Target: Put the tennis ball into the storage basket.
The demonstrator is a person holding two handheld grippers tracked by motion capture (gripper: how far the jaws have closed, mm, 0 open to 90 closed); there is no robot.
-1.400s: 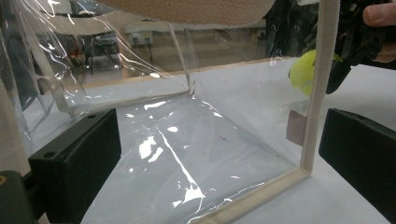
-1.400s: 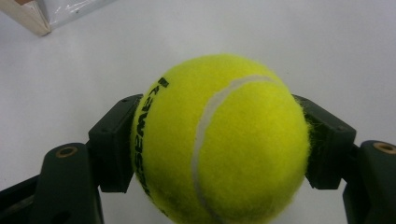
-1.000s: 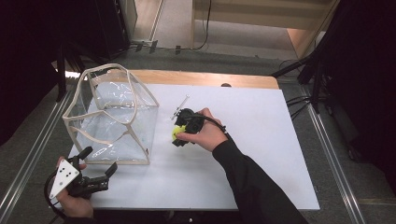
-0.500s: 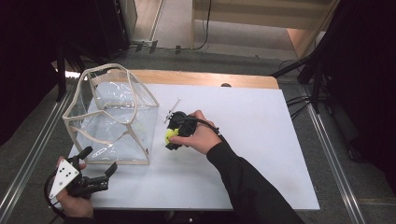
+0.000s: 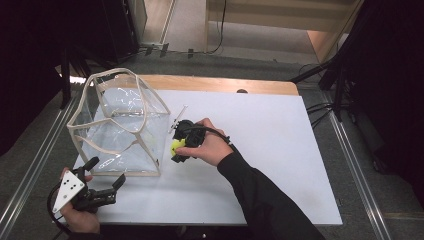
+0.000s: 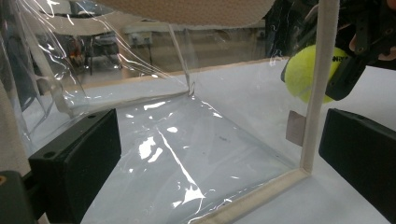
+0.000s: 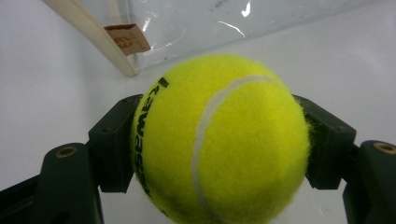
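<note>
One ball point(image 7: 219, 140) in play: a yellow tennis ball, clamped between the black jaws of your right gripper point(image 5: 176, 148), a pad pressed on each flank as the right gripper view shows. In the high view it sits just beside the near right corner of the clear bag point(image 5: 120, 125), low over the white table point(image 5: 280, 150), outside the bag and apart from its wall. The left gripper view catches the same ball point(image 6: 308, 74) through the plastic, behind the bag's cream edge strip point(image 6: 317, 84).

Your left gripper point(image 5: 102, 187) rests at the near left table edge, jaws spread wide with nothing between them, pointed at the bag's bottom seam but not touching it.

Step in hand, as I read it: carrying the ball to the bag for a drop-in. Grasp is done; placing is not.

The next move calls for:
- lifting the ball above the bag's top rim point(image 5: 107, 75), which stands well higher than the ball now
- bringing it over the open mouth, clear of the cream rim, before you let the jaws part
- maybe pinning the bag with the left, since the plastic is floppy and a nudge on the wall could tip or slide it

A small paper tag point(image 7: 127, 38) hangs at the corner seam; don't snag it.
</note>
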